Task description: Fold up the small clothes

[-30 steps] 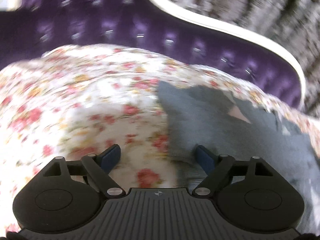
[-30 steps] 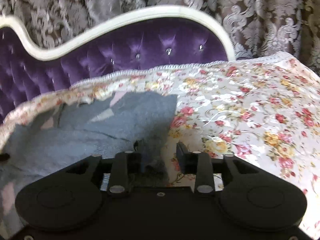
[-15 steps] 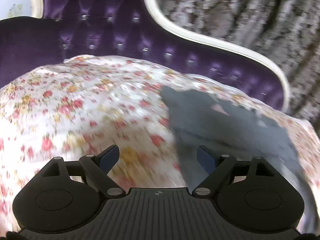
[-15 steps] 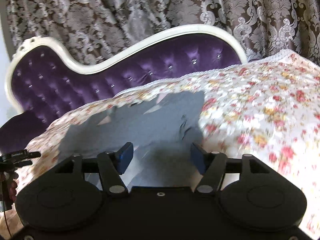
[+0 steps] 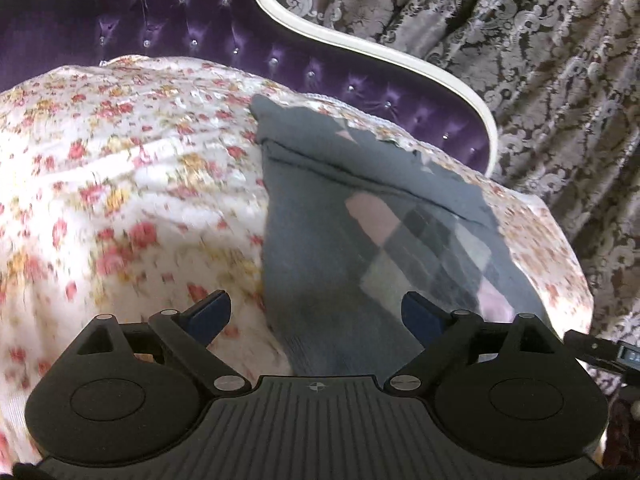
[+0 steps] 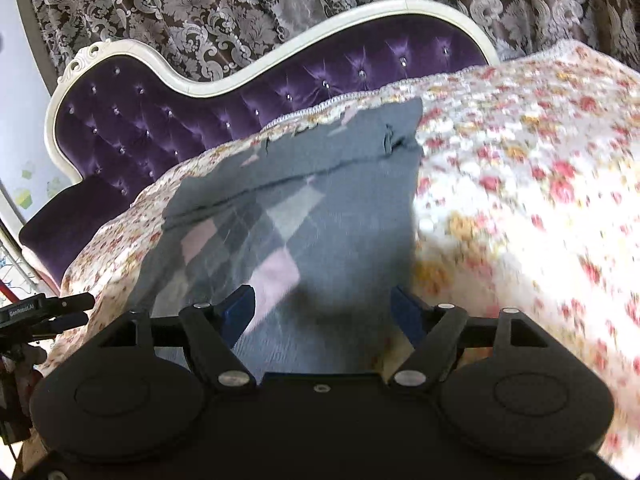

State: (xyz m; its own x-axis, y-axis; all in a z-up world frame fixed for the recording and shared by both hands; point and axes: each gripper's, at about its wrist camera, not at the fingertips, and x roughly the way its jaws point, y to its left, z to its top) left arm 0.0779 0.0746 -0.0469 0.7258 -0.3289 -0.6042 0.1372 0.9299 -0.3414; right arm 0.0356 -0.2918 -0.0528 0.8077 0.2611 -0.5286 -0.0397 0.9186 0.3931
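Observation:
A grey garment (image 5: 340,216) with a pink and grey diamond pattern lies flat on a floral bedspread (image 5: 120,184), its far part folded over toward me. In the left wrist view my left gripper (image 5: 316,314) hovers over the garment's near left edge, jaws opening, nothing between the blue pads. In the right wrist view the same garment (image 6: 320,208) fills the middle. My right gripper (image 6: 324,308) hangs over its near part, jaws opening wide, pads clear of the cloth. The tip of the other gripper (image 6: 52,308) shows at the left edge.
A purple tufted backrest (image 6: 240,92) with a white curved frame (image 5: 360,44) rises behind the bedspread. Dark patterned curtains (image 5: 540,60) hang beyond it. The floral bedspread (image 6: 520,200) stretches wide to the right of the garment.
Both grippers have drawn back from the garment, so more of it shows. The right jaws, then narrow on the cloth's edge, have let go and widened. The left jaws widened a little.

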